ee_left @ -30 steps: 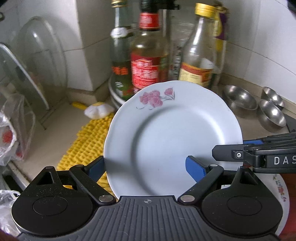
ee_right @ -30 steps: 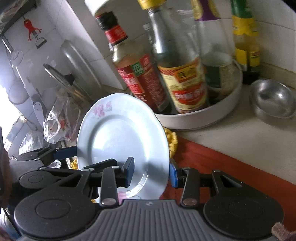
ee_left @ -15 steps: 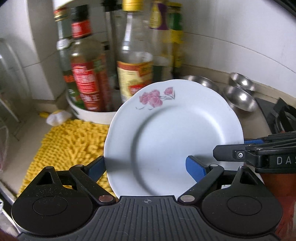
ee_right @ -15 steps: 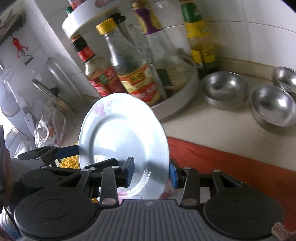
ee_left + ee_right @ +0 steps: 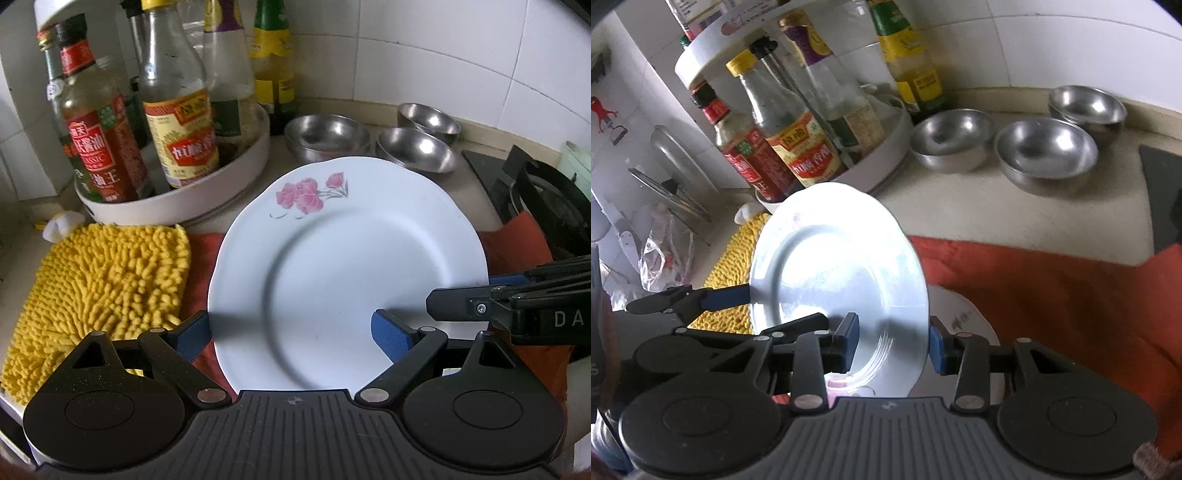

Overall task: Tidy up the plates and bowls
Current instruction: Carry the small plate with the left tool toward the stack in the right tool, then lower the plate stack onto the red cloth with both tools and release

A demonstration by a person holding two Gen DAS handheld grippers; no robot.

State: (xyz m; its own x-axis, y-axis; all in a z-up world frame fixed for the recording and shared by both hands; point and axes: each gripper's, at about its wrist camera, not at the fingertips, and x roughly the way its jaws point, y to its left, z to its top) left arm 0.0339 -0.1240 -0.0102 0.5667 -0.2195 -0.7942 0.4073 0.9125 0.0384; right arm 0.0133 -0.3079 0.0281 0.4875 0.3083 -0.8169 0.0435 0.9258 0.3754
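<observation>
Both tongs grasp the flowered plate by opposite rims, left tongs and right tongs, probably to carry it level above the desk.

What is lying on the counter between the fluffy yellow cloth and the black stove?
A red cloth covers that stretch between the yellow cloth and the stove. The flowered plate is held above it. The right wrist view shows it best.
</observation>
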